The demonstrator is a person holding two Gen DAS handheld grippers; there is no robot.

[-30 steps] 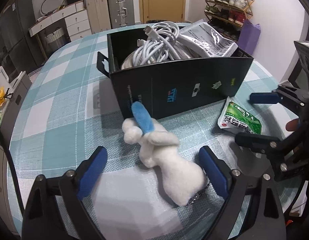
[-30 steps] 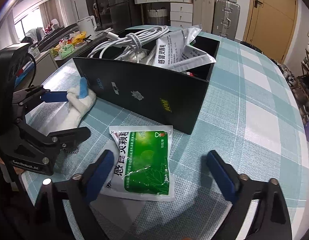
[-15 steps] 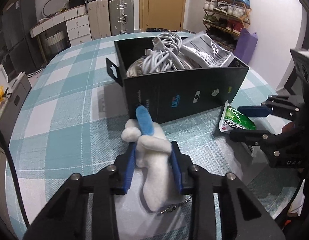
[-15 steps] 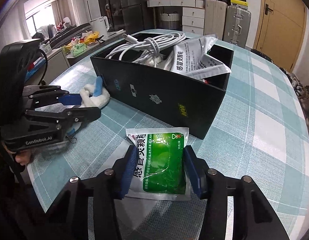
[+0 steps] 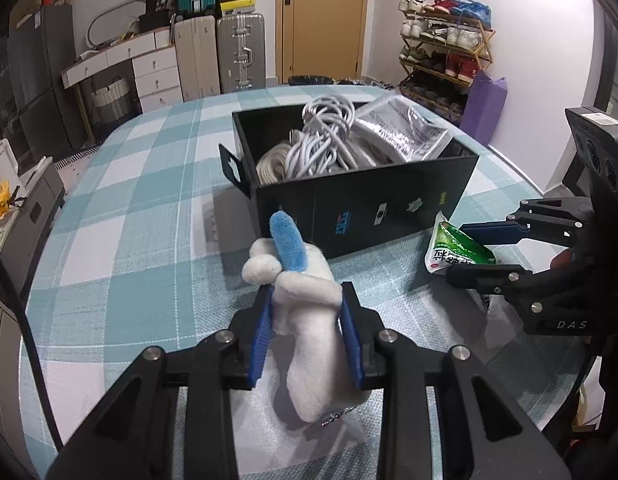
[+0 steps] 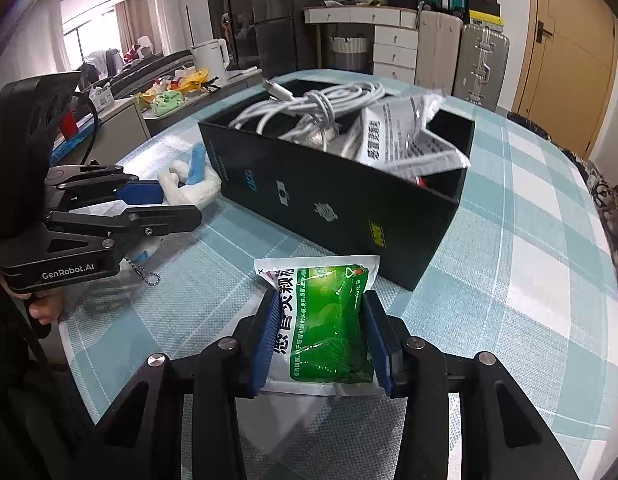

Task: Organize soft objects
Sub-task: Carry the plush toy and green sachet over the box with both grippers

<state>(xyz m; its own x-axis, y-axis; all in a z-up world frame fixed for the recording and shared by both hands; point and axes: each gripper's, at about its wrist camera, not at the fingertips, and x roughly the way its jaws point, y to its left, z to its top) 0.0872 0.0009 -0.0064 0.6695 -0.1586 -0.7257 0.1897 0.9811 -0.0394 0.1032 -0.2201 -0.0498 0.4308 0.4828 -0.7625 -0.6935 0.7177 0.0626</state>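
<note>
On a checked table (image 5: 121,208), a black box (image 5: 365,208) holds coiled cables (image 5: 325,140) and a silver pouch (image 5: 405,128). Just in front of it, the left gripper (image 5: 307,312) pinches a white plush toy (image 5: 313,320) with a blue ear. Beside it, the right gripper (image 6: 321,320) is closing on a green packet (image 6: 329,312), its pads against both edges.

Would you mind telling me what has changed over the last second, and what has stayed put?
Both tongs went from wide open to gripping. The left tongs closed on the white plush toy. The right tongs are closing, pads already squeezing the green pouch, which now bulges between them. The black box, with its white cables and silver packet, stayed where it was.
</note>
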